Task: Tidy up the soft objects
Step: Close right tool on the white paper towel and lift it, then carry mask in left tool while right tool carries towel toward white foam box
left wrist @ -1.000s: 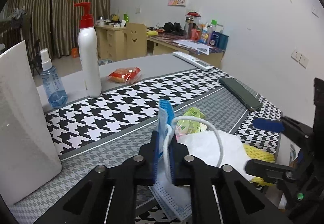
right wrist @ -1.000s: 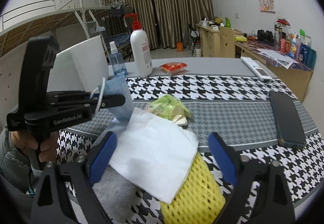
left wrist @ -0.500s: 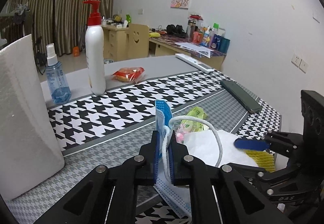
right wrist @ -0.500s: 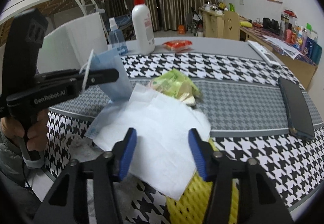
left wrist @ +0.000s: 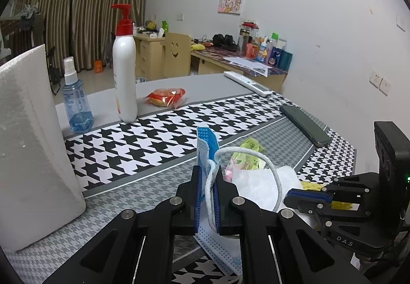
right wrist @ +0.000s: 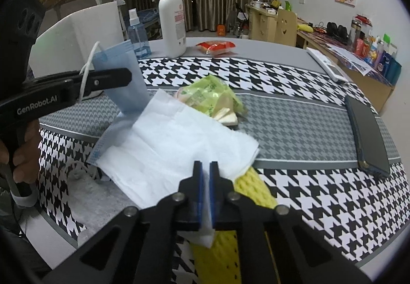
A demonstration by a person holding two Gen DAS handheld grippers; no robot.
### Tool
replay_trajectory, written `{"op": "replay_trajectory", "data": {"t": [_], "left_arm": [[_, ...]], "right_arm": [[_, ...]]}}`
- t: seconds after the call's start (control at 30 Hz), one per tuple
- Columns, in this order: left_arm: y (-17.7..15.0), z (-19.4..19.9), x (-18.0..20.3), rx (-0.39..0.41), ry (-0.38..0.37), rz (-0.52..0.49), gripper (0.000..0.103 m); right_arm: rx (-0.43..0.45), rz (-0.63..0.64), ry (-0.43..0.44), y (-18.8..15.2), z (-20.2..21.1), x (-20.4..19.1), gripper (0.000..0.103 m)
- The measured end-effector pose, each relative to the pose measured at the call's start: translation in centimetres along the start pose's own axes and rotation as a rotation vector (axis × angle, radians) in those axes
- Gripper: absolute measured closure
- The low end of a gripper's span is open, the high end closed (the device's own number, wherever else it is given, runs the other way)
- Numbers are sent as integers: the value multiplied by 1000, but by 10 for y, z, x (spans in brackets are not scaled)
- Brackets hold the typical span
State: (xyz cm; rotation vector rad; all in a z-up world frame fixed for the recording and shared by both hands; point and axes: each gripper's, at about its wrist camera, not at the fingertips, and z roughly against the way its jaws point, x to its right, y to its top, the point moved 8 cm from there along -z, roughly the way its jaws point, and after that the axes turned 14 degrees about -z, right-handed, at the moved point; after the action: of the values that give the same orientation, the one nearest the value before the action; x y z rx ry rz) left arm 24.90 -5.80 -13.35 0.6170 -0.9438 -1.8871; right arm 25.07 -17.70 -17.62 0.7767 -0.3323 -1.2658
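Observation:
My left gripper (left wrist: 207,176) is shut on a blue face mask (left wrist: 205,143), lifted with one white ear loop (left wrist: 258,155) arching to the right. From the right wrist view the same left gripper (right wrist: 123,77) holds the mask (right wrist: 125,84) above the table's near left. A white tissue (right wrist: 166,145) lies over a yellow foam net (right wrist: 253,186), a grey cloth (right wrist: 97,196) and part of a green packet (right wrist: 210,94). The right gripper (right wrist: 205,168) is closing its jaws on the tissue's near edge, and the pads press on it.
A dark phone (right wrist: 366,135) lies at the right of the houndstooth table cloth (left wrist: 153,135). Farther back stand a white pump bottle (left wrist: 124,73), a blue spray bottle (left wrist: 77,101) and a white foam block (left wrist: 30,143). A red snack packet (left wrist: 166,96) and a white remote (left wrist: 247,82) lie beyond.
The right gripper's jaws went from wide open to closed on the tissue's near edge. The left gripper kept its hold on the mask and stayed put.

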Motion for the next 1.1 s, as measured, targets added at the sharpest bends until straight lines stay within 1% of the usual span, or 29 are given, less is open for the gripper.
{"op": "replay_trajectory", "data": {"t": [0.07, 0.4, 0.6, 0.83, 1.1], "left_arm": [[1, 2, -1, 7, 0, 4, 94], [5, 19, -8, 51, 25, 23, 94], [14, 46, -13, 110, 70, 25, 94], [23, 79, -26, 165, 143, 39, 94], [26, 100, -34, 174, 215, 26, 94]], "right_arm": [[18, -4, 22, 4, 7, -2, 99], [96, -25, 69, 22, 36, -7, 99], [140, -38, 93, 35, 45, -11, 99], [175, -30, 119, 46, 54, -18, 99], [197, -23, 152, 58, 58, -29, 99]]}}
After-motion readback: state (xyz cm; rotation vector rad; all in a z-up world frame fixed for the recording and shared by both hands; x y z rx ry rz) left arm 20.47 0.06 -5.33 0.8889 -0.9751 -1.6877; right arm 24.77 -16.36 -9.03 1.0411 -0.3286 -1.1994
